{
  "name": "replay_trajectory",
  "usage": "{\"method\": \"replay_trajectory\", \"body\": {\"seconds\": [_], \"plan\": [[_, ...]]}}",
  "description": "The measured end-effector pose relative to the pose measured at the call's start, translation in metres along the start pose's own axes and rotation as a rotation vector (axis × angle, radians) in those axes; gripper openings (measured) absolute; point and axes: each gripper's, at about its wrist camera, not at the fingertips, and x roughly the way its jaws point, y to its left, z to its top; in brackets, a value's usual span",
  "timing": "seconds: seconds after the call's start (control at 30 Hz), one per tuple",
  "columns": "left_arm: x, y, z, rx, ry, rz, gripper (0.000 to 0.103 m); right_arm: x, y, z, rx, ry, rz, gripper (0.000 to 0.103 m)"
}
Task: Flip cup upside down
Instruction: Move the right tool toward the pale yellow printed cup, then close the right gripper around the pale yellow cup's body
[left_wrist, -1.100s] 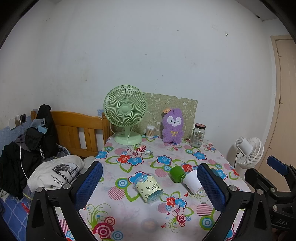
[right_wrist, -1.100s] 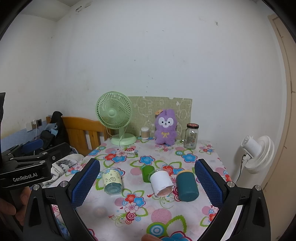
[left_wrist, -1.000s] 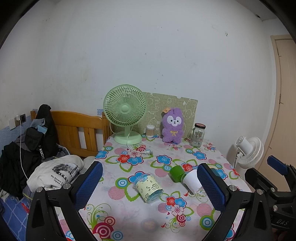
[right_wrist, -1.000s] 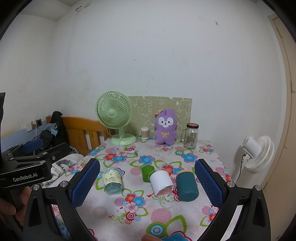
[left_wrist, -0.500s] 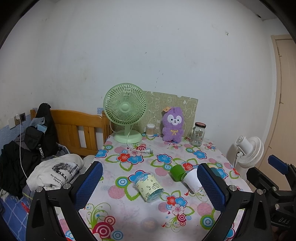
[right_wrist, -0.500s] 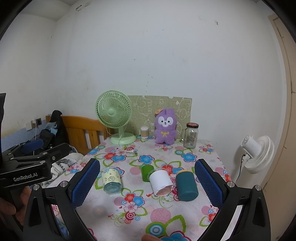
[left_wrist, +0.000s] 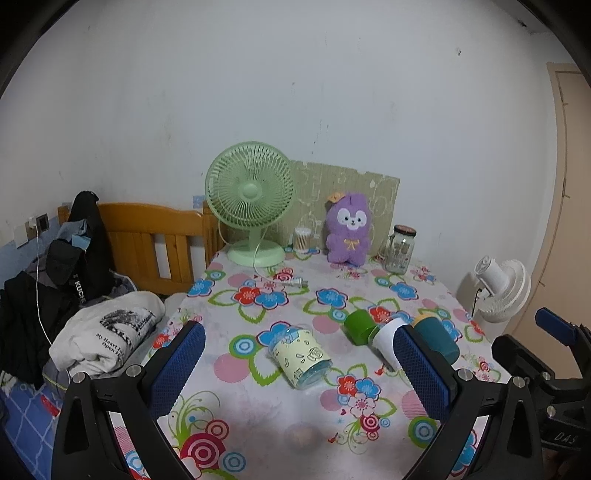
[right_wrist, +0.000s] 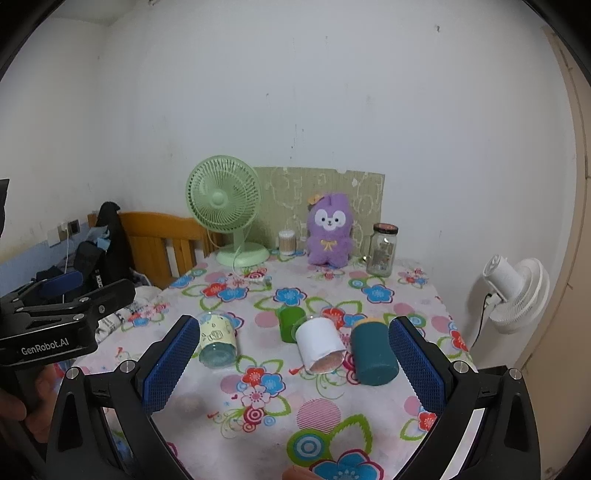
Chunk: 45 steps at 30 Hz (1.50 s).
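4 cups (right_wrist: 320, 345) on side; both grippers (right_wrist: 295, 363) agape.

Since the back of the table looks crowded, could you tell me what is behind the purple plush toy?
Behind the purple plush toy a patterned green board leans against the wall. The toy hides the board's lower middle, so nothing there can be seen.

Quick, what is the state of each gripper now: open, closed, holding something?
Left gripper: open, holding nothing, above the table.
Right gripper: open, holding nothing, facing the cups.
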Motion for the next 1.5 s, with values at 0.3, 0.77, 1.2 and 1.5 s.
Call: {"method": "replay_trajectory", "body": {"seconds": [0.3,0.77,1.2,1.5], "plan": [[0.031,0.007,-0.019,-0.006,0.083,0.009,0.103,0.037,-0.005,-0.015,0.002,0.088,0.018,0.103],[0.083,0.035,-0.052,-0.013,0.236,0.073,0.103,0.118,0.029,-0.040,-0.057,0.244,0.110,0.103],[0.126,0.082,-0.076,0.095,0.389,0.205,0.103,0.203,0.073,-0.034,0.014,0.371,0.285,0.103],[0.129,0.090,-0.083,0.124,0.420,0.216,0.103,0.230,0.103,-0.044,-0.111,0.448,0.241,0.103]]}}
